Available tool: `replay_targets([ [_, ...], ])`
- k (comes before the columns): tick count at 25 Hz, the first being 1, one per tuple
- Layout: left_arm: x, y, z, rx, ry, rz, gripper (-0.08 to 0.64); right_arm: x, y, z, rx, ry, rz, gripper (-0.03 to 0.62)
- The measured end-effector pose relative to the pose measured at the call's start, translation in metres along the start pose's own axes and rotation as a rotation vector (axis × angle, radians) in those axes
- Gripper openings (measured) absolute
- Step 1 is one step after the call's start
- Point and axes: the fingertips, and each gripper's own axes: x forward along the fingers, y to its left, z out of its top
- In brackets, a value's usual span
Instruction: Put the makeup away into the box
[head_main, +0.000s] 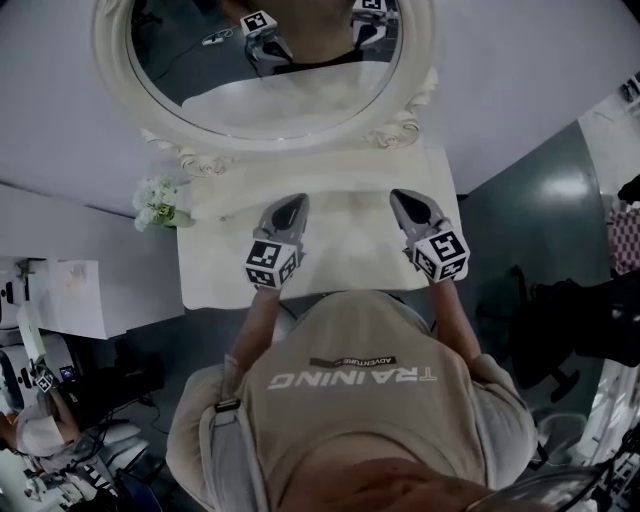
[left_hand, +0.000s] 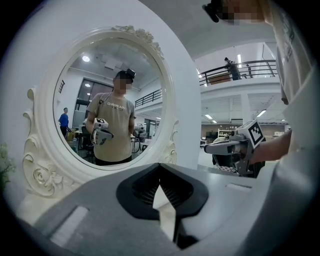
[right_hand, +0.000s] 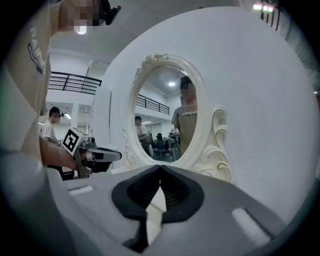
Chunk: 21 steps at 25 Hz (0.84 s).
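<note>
Head view, nearest first: the grey left gripper and the grey right gripper, each carrying a marker cube, are held side by side above the white rectangular tabletop. Both gripper views show the jaws closed tip to tip with nothing between them. Farther off stand a small bunch of white flowers and the white ornate oval mirror. No makeup and no box appears in any view, so their location cannot be stated. This layout fits either empty grippers ahead of a pick-up or grippers clear after stowing, and the step cannot be settled. The next move calls for bringing makeup and box into view to confirm where they lie.
</note>
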Motion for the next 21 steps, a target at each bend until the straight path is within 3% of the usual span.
replay_targets([
  [12, -0.002, -0.004, -0.003, 0.012, 0.022, -0.02, 0.0, 0.0, 0.001, -0.009, 0.035, -0.008, 0.013, 0.003],
  [21, 0.002, -0.009, -0.007, 0.014, 0.034, -0.051, 0.0, -0.005, 0.007, -0.009, -0.013, 0.014, 0.014, 0.003],
])
